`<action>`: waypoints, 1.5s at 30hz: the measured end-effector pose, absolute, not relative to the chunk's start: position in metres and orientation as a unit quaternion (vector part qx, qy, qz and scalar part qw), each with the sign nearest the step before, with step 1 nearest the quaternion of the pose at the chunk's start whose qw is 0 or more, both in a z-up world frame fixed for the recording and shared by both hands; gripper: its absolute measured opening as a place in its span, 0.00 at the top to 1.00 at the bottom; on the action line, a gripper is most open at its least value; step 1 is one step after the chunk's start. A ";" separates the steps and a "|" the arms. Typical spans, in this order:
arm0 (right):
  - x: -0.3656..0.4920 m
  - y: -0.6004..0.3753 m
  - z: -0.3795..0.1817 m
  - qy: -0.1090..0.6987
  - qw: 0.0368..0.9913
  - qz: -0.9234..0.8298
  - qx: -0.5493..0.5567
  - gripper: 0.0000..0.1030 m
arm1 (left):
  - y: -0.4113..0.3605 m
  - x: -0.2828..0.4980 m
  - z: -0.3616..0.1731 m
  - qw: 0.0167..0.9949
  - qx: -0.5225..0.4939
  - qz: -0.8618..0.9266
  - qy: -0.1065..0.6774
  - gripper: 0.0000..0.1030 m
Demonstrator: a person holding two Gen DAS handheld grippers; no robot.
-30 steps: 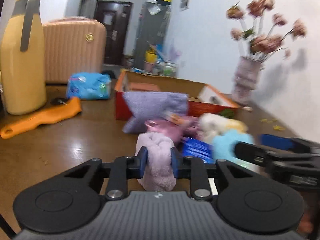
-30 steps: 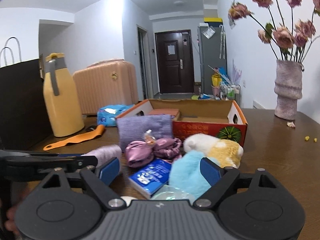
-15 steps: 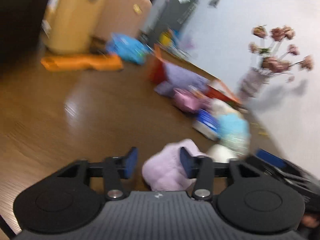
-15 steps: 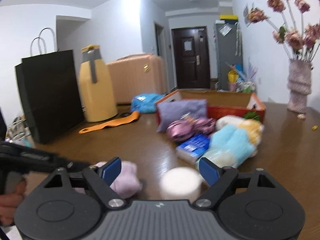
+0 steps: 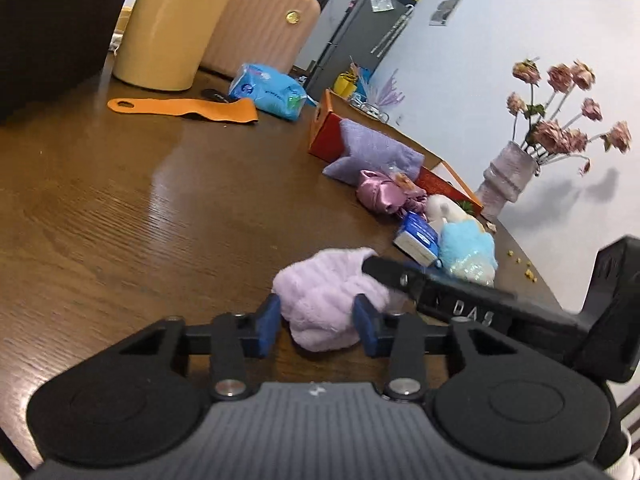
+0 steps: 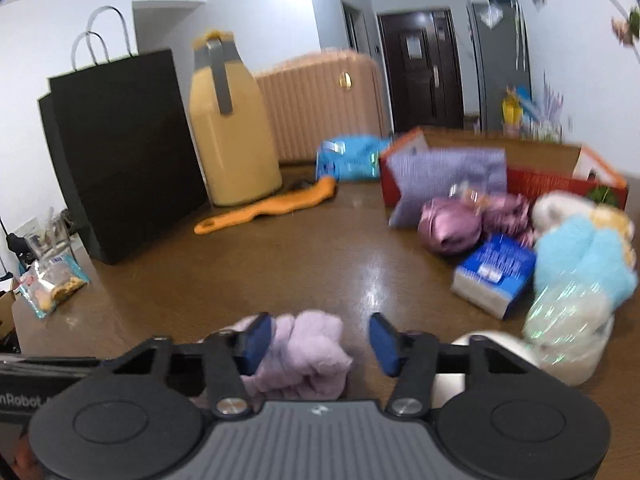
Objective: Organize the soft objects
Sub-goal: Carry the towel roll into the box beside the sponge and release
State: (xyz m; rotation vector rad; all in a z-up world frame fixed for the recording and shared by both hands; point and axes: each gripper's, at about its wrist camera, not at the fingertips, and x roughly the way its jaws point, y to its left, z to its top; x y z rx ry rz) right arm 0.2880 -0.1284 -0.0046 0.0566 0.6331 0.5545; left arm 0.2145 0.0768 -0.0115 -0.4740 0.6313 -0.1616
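- The fluffy lilac cloth lies on the brown wooden table. The left claw has just been closing and pinches it.
- The right claw has just been closing too. It is narrow around the cloth, with one pad off it.
- The fluffy blue toy waits at 2 o'clock, so most sorting is left.

Bright ceiling light glared off the table; the right view was motion-blurred toward three o'clock, both fisheye-bent at the edges.

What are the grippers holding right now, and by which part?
Left gripper, jaws just closing, pinches the fluffy lilac cloth by its near end. Right gripper, also just closing, straddles it, one pad clear.
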 end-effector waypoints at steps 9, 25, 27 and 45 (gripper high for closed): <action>0.259 -0.144 -0.010 0.325 0.909 0.251 0.078 0.74 | 0.082 0.223 -0.013 0.915 -0.244 -0.100 0.307 0.68; 0.253 -0.146 -0.010 0.307 0.917 0.237 0.090 0.87 | 0.072 0.228 -0.003 0.920 -0.222 -0.124 0.298 0.81; 0.254 -0.154 0.003 0.291 0.922 0.235 0.099 0.87 | 0.068 0.233 0.011 0.922 -0.222 -0.139 0.284 0.82; 0.624 -0.186 0.081 0.326 0.921 0.177 0.117 0.87 | 0.009 0.607 0.084 0.928 -0.136 -0.127 0.322 0.81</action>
